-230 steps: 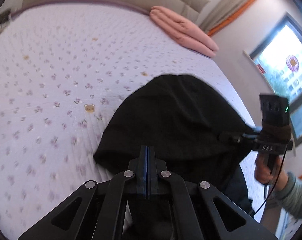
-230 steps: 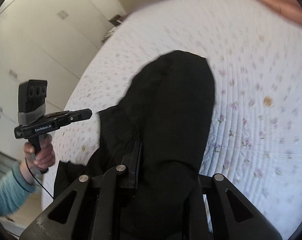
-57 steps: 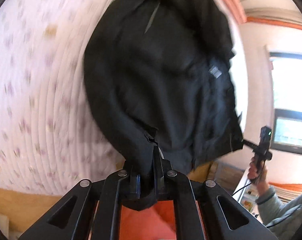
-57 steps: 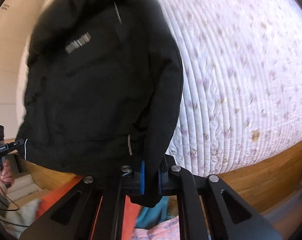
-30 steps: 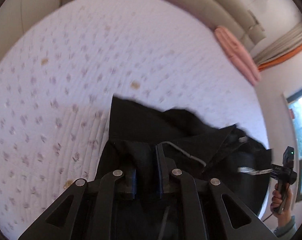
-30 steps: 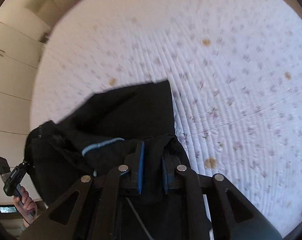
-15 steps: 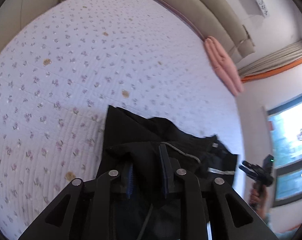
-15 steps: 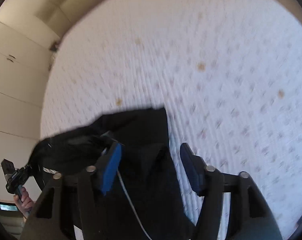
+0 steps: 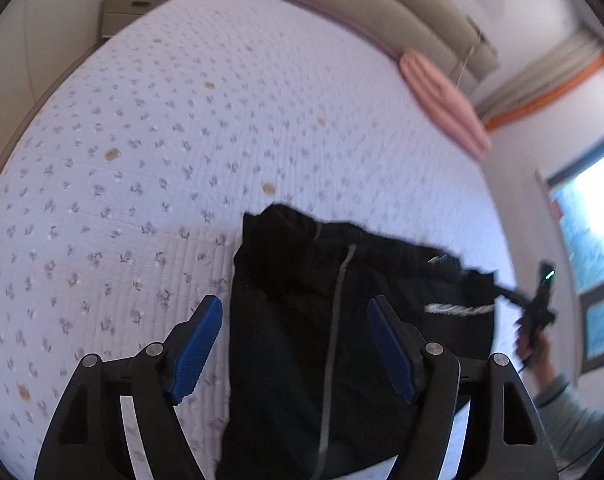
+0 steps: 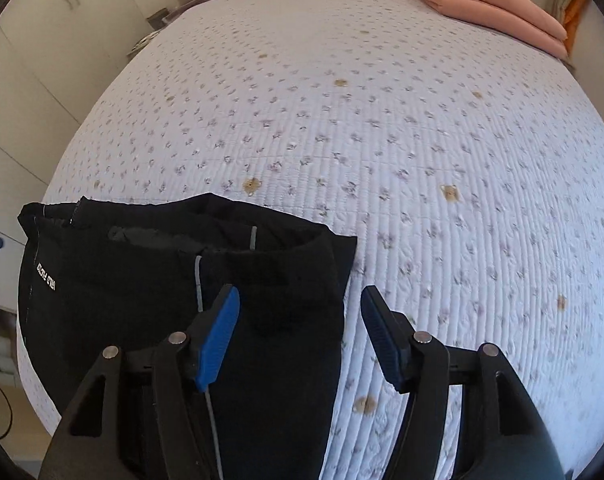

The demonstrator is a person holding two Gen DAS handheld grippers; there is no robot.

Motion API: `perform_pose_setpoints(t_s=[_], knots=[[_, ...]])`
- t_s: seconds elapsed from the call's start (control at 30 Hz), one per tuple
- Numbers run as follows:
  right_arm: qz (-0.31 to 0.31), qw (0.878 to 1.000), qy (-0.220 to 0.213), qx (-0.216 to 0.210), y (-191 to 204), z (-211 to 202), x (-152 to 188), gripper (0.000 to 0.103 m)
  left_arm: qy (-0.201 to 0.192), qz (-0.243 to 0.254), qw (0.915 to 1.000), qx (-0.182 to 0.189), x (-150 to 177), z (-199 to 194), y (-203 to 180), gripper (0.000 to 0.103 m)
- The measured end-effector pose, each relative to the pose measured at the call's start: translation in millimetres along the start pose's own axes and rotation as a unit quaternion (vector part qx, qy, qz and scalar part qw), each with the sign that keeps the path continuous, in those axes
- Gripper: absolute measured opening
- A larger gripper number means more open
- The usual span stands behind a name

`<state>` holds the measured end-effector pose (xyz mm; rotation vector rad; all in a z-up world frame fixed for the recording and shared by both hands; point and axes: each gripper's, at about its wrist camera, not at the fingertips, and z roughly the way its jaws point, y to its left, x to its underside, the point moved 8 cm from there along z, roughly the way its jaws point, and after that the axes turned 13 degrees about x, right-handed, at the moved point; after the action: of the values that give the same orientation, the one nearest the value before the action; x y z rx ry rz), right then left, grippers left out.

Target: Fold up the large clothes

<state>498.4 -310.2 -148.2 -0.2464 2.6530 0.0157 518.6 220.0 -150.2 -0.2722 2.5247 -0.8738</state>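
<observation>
The black jacket [image 9: 334, 320] lies on the bed [image 9: 162, 152], reaching from 6 to 12 o'clock under both tongs. Left tongs [image 9: 294, 348] are opening, gripping nothing; right tongs [image 10: 300, 334] stand apart, empty, the jacket's edge beneath them.

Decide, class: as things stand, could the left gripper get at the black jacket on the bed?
Probably yes: the left gripper, its jaws opening, hangs just over the black jacket with nothing between.

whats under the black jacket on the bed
The black jacket lies on the floral quilted bedspread, which shows all around it, so the quilt runs beneath. Whether anything else sits under the jacket is hidden by its own folded layers.
</observation>
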Motion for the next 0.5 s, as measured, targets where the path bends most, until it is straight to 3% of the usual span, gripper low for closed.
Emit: perform_pose_setpoints(t_s=[0.13,0.27,0.4,0.5], knots=[[0.008,1.0,0.0,-0.006,-10,13,-3,0.069,0.021,0.0,0.9998,-0.008,-12,40,21,0.076],[0.006,0.999,0.011,-0.03,-12,22,-4,0.071,0.047,-0.003,0.9985,0.028,-19,71,29,0.076],[-0.017,0.999,0.012,-0.043,-7,31,-6,0.073,0.068,0.009,0.9975,0.018,-21,88,33,0.076],[-0.032,0.998,0.018,-0.055,-1,41,-8,0.077,0.078,0.008,0.9959,0.044,-22,97,29,0.076]])
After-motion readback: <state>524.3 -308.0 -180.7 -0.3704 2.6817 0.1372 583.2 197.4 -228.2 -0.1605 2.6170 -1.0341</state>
